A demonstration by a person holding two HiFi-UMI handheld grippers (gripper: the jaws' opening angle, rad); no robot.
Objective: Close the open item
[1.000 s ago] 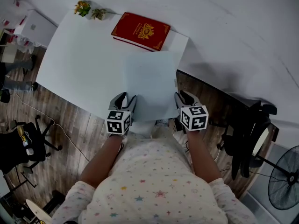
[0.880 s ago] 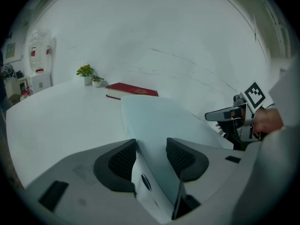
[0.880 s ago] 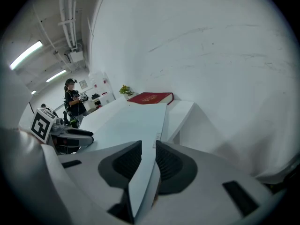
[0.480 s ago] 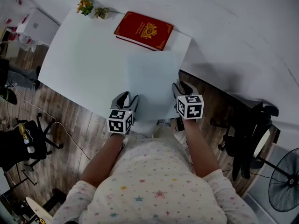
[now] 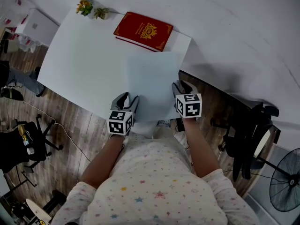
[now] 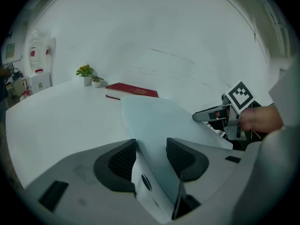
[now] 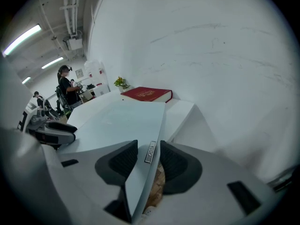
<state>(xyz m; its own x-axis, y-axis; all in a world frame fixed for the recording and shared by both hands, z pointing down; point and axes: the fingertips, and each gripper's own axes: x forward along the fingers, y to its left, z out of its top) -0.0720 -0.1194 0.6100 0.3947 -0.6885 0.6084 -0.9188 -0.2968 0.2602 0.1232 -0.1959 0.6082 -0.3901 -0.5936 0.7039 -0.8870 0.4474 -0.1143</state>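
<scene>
A pale blue-grey laptop (image 5: pixel 152 83) lies on the white table (image 5: pixel 84 60), its near end reaching past the table's front edge. In the head view only its plain lid shows. My left gripper (image 5: pixel 127 100) is at its near left corner, and in the left gripper view (image 6: pixel 151 151) the laptop's edge (image 6: pixel 154 121) fills the gap between the pads. My right gripper (image 5: pixel 180 89) is at the near right edge. In the right gripper view (image 7: pixel 149 151) the pads close on the thin edge (image 7: pixel 117 121) that bears a small label. Wooden floor shows under that edge.
A closed red book (image 5: pixel 143 31) lies at the table's far side, just beyond the laptop. Two small potted plants (image 5: pixel 84 7) stand at the far left corner. A dark chair (image 5: pixel 248 139) and a fan (image 5: pixel 286 182) stand on the floor to the right.
My right gripper has moved left and forward, from beside the laptop onto its right edge. The left gripper and the laptop have stayed where they were.
</scene>
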